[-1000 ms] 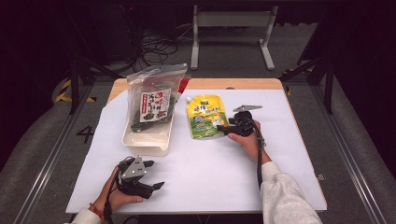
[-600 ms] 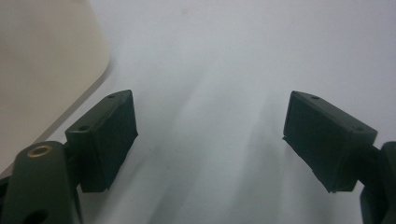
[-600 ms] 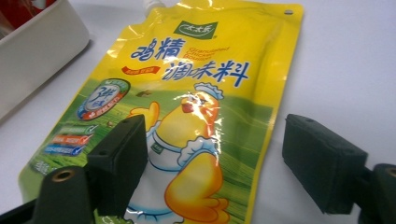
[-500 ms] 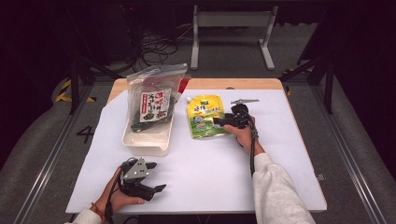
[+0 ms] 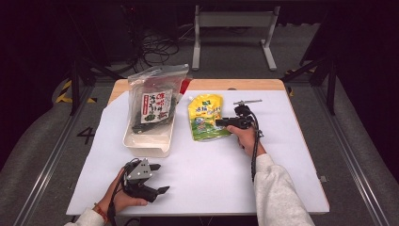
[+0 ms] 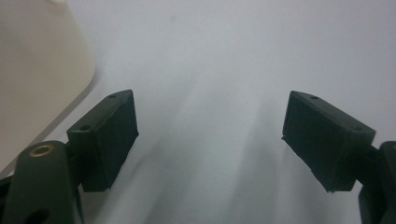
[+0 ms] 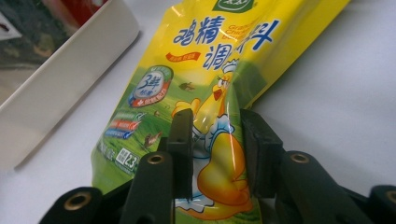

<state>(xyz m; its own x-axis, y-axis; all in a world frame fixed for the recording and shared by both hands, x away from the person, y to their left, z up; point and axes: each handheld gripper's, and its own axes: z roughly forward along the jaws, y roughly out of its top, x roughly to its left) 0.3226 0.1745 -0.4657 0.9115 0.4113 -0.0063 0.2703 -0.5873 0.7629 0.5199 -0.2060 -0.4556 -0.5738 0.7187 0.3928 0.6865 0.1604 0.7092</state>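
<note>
A yellow seasoning pouch (image 5: 204, 117) with a cartoon chicken lies flat on the white table cover, right of a white tray (image 5: 146, 147). My right gripper (image 5: 221, 123) reaches in from the pouch's right side. In the right gripper view its jaws press on a fold of the pouch (image 7: 196, 70) from both sides, so the right gripper (image 7: 217, 154) is shut on it. My left gripper (image 5: 161, 178) rests near the table's front left, jaws wide apart. In its own view the left gripper (image 6: 210, 135) has only bare white cover between its pads.
A clear bag of dark seaweed (image 5: 153, 103) leans in the white tray, whose corner (image 6: 37, 70) sits just left of my left jaws. The tray wall (image 7: 60, 88) lies left of the pouch. Bare cover spreads across the front and right.
My right gripper has moved left onto the pouch's right side and closed on it. The left gripper has stayed put.
</note>
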